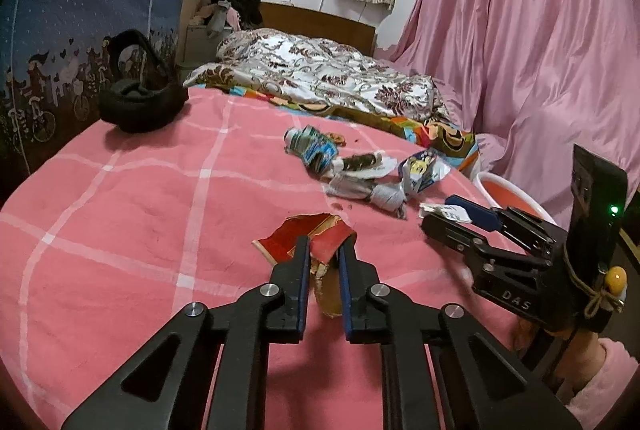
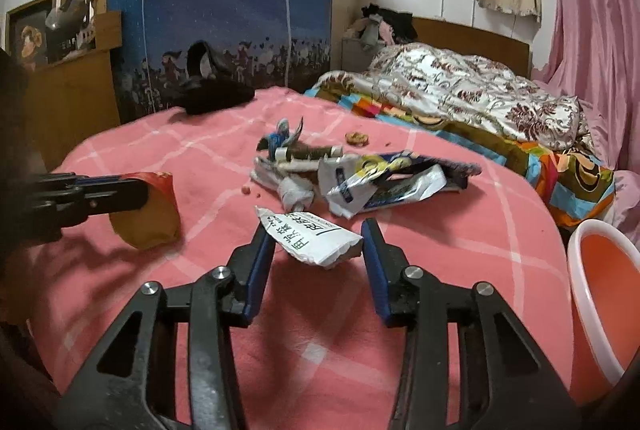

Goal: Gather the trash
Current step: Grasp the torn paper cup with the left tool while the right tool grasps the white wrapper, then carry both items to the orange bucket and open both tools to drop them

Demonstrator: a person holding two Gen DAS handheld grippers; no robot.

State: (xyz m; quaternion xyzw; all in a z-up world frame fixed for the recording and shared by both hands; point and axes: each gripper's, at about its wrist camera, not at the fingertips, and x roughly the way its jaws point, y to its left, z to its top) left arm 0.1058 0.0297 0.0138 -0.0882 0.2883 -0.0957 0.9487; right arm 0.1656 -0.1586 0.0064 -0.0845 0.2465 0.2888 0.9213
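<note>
My left gripper (image 1: 325, 258) is shut on a torn red and brown wrapper (image 1: 308, 236) low over the pink checked bedspread (image 1: 140, 213). The right wrist view shows the same gripper (image 2: 140, 195) at the left, with the wrapper (image 2: 154, 222) hanging from it. My right gripper (image 2: 315, 230) is open, its fingers on either side of a white printed packet (image 2: 316, 240); whether they press it is unclear. Beyond lies a pile of crumpled wrappers (image 2: 360, 177), also in the left wrist view (image 1: 360, 169). The right gripper (image 1: 452, 218) appears at the right there.
A pink basin with a white rim (image 2: 600, 290) stands at the bed's right edge. A biscuit (image 2: 357, 138) and crumbs lie behind the pile. Black clothing (image 1: 140, 105) sits at the far left of the bed, a patterned quilt (image 1: 320, 69) behind, and pink curtains (image 1: 520, 29) to the right.
</note>
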